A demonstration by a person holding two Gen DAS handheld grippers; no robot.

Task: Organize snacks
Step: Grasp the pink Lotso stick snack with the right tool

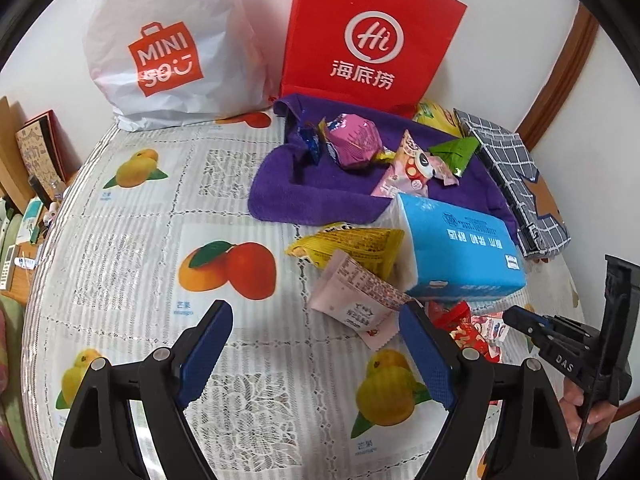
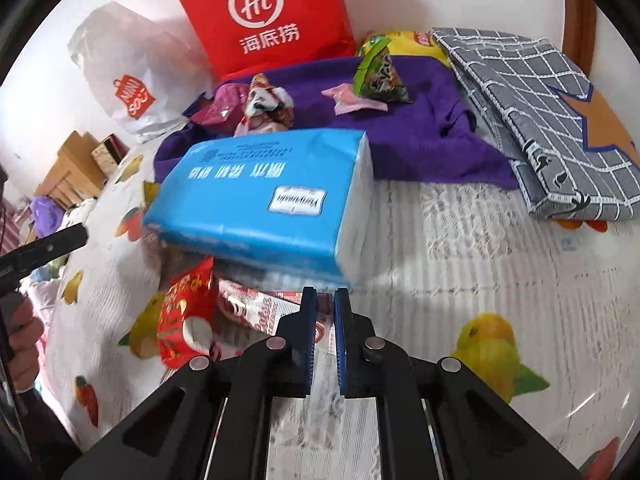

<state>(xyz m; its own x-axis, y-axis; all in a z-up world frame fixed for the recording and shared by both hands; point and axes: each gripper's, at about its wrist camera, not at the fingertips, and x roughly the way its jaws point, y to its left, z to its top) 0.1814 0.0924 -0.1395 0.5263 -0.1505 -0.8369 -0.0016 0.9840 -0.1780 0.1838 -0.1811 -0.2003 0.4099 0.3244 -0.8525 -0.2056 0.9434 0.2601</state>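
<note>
Several snack packets lie on a purple towel point(image 1: 312, 196): a pink-purple one point(image 1: 354, 144), a pink-white one point(image 1: 408, 172) and a green triangular one point(image 1: 456, 154). A yellow packet point(image 1: 352, 244) and a pale pink packet point(image 1: 356, 300) lie beside a blue tissue pack point(image 1: 460, 248). A red packet point(image 2: 184, 312) lies by the tissue pack point(image 2: 260, 200). My left gripper point(image 1: 316, 344) is open and empty, close to the pale pink packet. My right gripper point(image 2: 326, 320) is nearly shut with nothing between its fingers, just in front of the tissue pack.
A white Miniso bag point(image 1: 168, 48) and a red paper bag point(image 1: 368, 36) stand at the back against the wall. A folded grey checked cloth point(image 2: 552, 128) lies at the right. The table point(image 1: 132, 248) has a fruit-print lace cover. Clutter sits off the left edge.
</note>
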